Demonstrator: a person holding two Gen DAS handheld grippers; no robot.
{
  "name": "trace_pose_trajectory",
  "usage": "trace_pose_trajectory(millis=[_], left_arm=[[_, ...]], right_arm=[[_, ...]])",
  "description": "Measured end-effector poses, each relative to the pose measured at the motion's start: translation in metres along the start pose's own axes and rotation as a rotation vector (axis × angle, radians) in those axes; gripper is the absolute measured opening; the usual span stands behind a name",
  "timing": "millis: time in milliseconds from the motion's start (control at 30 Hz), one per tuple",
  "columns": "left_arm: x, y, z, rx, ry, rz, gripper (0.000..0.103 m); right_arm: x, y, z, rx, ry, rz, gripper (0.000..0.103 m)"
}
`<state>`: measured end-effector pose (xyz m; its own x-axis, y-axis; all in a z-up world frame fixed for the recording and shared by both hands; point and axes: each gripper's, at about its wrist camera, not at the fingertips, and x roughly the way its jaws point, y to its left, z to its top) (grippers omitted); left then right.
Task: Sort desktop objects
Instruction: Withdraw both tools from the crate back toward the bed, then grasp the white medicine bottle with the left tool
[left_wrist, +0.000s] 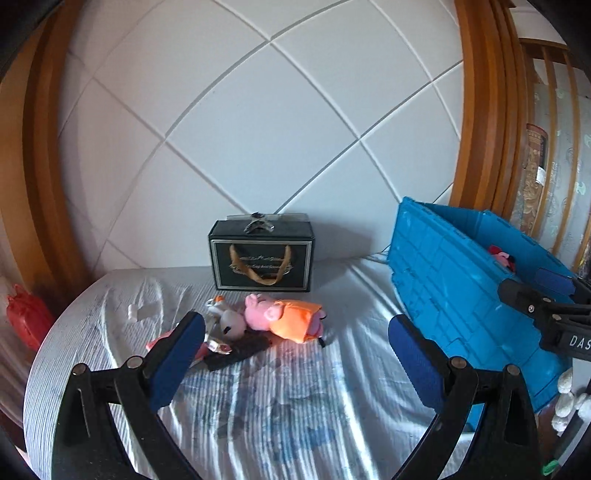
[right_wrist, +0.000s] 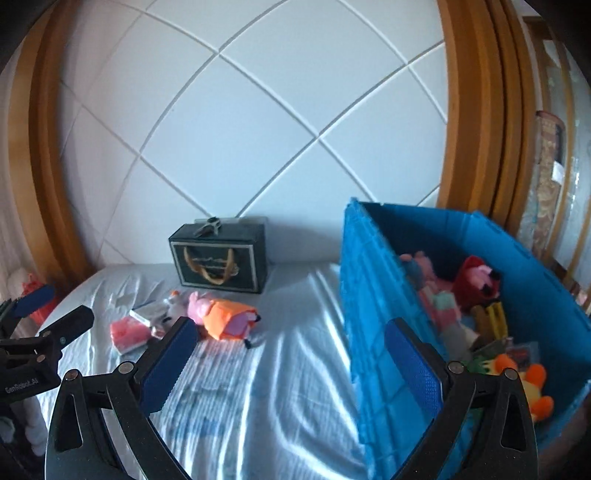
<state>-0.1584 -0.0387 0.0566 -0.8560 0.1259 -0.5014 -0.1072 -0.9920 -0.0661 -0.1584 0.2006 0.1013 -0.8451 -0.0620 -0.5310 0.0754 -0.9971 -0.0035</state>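
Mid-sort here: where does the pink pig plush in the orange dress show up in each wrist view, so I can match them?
Left wrist: pig plush lies centre frame, on the sheet.
Right wrist: pig plush lies left of centre, beyond the left fingertip.
Shared landmark: the dark gift box stands just behind it.

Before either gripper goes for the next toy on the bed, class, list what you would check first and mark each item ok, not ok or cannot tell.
1. Left gripper open and empty: ok.
2. Right gripper open and empty: ok.
3. Pig plush lies in the open on the sheet, nothing on top of it: ok.
4. Space around the plush for a clean grasp: not ok, a white toy and a dark flat item lie against it.
5. Blue crate open with room left: ok, toys cover only the bottom.
6. Black gift bag meant for sorting: cannot tell.
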Motion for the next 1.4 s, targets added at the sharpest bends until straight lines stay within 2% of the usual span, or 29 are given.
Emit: trace_pose_trajectory(millis=[100,233,533,700,800,867,967,1000,1100,1200,1233,1267,1333,1400], left_arm=[[0.018,0.044,-0.012,-0.034,0.049,0.043,0.101],[0.044,0.108,-0.029,-0.081,0.112,0.142,0.101],[0.13,0.257,-0.057,-0.205,0.267,0.319,0.101],[0.196,0.329,-0.074,-0.278,0.384,0.357,0.101],[0.239,0.36,-0.076,-0.278,0.425,0.38,0.099],[0.268,0.376,-0.075,-0.259,0.443,0.391,0.083],[0.317,0.396,-0.072,-0.253,0.474,0.38,0.066],[0.332,0.402,-0.071,-0.255,0.478,0.372,0.065],[0.371,0.412,-0.068,-0.257,0.481,0.358,0.065],[0.399,0.412,-0.069,-0.257,0.495,0.342,0.065],[0.407,0.411,-0.072,-0.251,0.516,0.343,0.054],[0.414,0.41,-0.075,-0.249,0.539,0.334,0.033],[0.417,0.408,-0.077,-0.249,0.527,0.313,0.027],[0.412,0.402,-0.079,-0.232,0.536,0.306,0.027]], right_arm=[[0.031,0.025,-0.002,-0.013,0.051,0.028,0.103],[0.073,0.055,-0.001,-0.042,0.113,0.055,0.103],[0.186,0.124,0.005,-0.108,0.258,0.134,0.103],[0.266,0.167,0.001,-0.162,0.364,0.174,0.103],[0.312,0.187,0.0,-0.174,0.419,0.171,0.103],[0.341,0.199,-0.002,-0.179,0.455,0.172,0.103],[0.372,0.214,-0.003,-0.194,0.482,0.172,0.103],[0.382,0.218,-0.004,-0.203,0.487,0.172,0.102],[0.409,0.23,-0.005,-0.214,0.511,0.175,0.085],[0.429,0.238,-0.008,-0.199,0.539,0.195,0.084],[0.433,0.24,-0.008,-0.195,0.544,0.2,0.083],[0.437,0.243,-0.009,-0.195,0.55,0.203,0.083],[0.441,0.248,-0.012,-0.196,0.562,0.217,0.077],[0.441,0.256,-0.016,-0.208,0.573,0.23,0.076]])
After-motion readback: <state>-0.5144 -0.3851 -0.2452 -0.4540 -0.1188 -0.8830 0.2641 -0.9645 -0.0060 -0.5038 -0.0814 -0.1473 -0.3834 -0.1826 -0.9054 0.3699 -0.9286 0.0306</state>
